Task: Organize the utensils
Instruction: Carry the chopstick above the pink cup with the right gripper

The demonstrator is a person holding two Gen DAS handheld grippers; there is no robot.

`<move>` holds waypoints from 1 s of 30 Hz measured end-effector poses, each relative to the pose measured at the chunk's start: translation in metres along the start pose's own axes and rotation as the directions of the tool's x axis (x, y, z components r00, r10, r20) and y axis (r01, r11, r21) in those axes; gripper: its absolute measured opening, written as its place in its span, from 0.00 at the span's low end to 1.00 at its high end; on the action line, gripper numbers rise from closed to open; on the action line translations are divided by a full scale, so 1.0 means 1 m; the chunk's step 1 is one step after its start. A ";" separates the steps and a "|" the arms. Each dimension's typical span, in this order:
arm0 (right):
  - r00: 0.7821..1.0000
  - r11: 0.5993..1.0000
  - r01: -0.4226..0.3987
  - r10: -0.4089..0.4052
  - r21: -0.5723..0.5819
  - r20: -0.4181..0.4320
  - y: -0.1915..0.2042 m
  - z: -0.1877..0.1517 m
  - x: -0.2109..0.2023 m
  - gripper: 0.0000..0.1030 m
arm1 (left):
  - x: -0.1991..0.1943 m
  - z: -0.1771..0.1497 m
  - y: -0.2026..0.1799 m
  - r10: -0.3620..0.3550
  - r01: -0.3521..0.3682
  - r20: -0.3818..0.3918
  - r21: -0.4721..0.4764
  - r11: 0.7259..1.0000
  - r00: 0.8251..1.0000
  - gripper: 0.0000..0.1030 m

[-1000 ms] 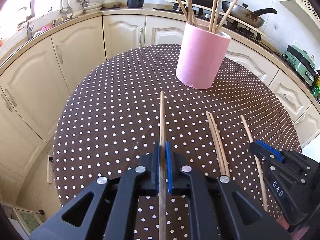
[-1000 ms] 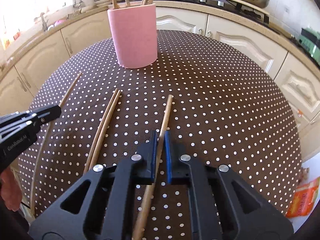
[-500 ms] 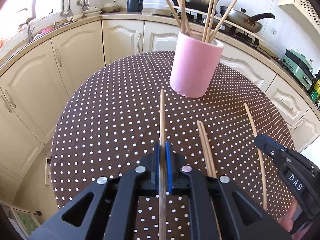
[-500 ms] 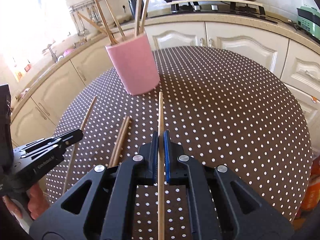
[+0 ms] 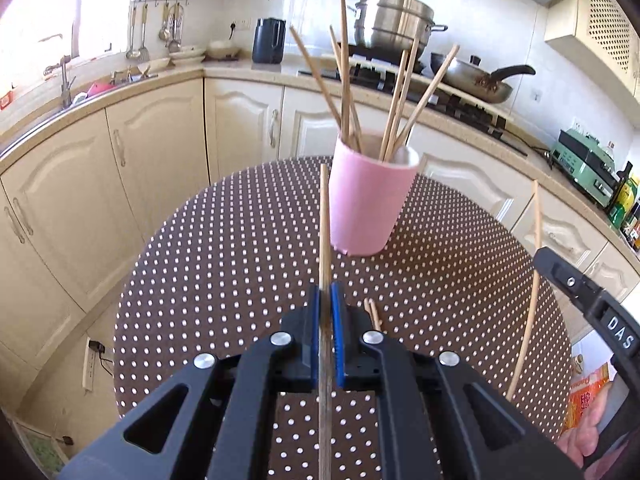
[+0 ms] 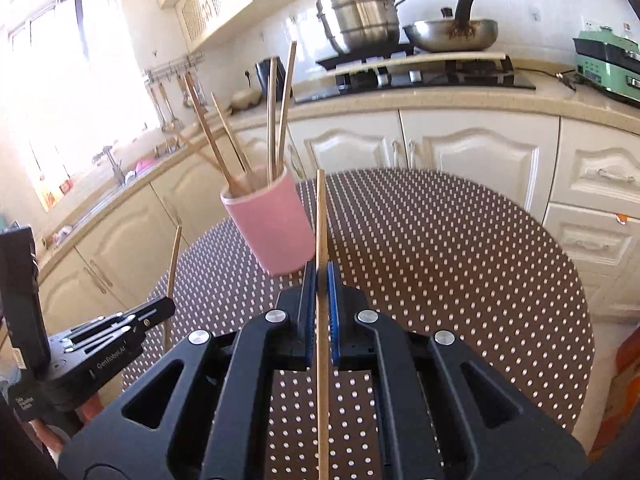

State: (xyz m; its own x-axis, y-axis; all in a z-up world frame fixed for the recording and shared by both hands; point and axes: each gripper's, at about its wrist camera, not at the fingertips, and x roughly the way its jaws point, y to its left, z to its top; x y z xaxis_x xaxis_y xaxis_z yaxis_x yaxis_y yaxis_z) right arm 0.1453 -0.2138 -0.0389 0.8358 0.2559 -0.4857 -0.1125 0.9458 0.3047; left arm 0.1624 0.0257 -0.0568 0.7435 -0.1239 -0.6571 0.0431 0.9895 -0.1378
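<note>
You've now lifted both thin wooden chopsticks off the brown polka-dot table [image 5: 224, 264], left gripper [image 5: 326, 296] and right gripper [image 6: 318, 276] each clamped tight on one [image 5: 325, 220] [image 6: 320, 216], so next up's probably dropping them into the pink cylindrical cup [image 5: 366, 204] just ahead.

Round table [image 5: 240, 240], brown polka-dot cloth; pink cup [image 5: 366, 204] upright on it; chopstick pair [image 5: 373, 312] lying flat.

Cup [image 5: 366, 204] w/ sticks [image 5: 345, 68] fanned out blocks desk [image 5: 224, 248] centre; gaps betw. sticks narrow. Two chopsticks [image 5: 373, 314] lie just ahead of left tool [image 5: 326, 312]. Desk right of cup open.
</note>
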 end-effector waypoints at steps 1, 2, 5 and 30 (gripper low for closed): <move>1.000 1.000 0.005 -0.005 0.001 0.015 0.001 0.004 -0.001 0.06 | -0.002 0.003 -0.001 0.000 0.000 0.012 -0.003 1.000 1.000 0.07; 1.000 1.000 0.006 -0.006 0.003 0.027 0.002 0.008 -0.002 0.06 | -0.004 0.005 -0.002 0.000 0.000 0.021 -0.005 1.000 1.000 0.07; 0.998 1.000 -0.002 0.002 0.001 0.056 0.005 0.017 -0.004 0.06 | -0.010 0.013 -0.005 0.003 -0.003 0.055 -0.007 1.000 0.998 0.07; 0.964 0.996 0.014 0.009 -0.085 0.267 0.042 0.112 -0.016 0.06 | -0.064 0.116 -0.037 0.062 -0.074 0.350 0.021 0.997 0.935 0.07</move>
State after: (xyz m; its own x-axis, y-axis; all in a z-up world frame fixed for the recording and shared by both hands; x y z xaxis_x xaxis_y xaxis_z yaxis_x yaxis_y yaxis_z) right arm 0.1879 -0.2007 0.0736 0.9478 0.2021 -0.2468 -0.1462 0.9629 0.2269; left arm 0.1902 0.0055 0.0762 0.9312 -0.0286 -0.3634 0.0019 0.9973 -0.0737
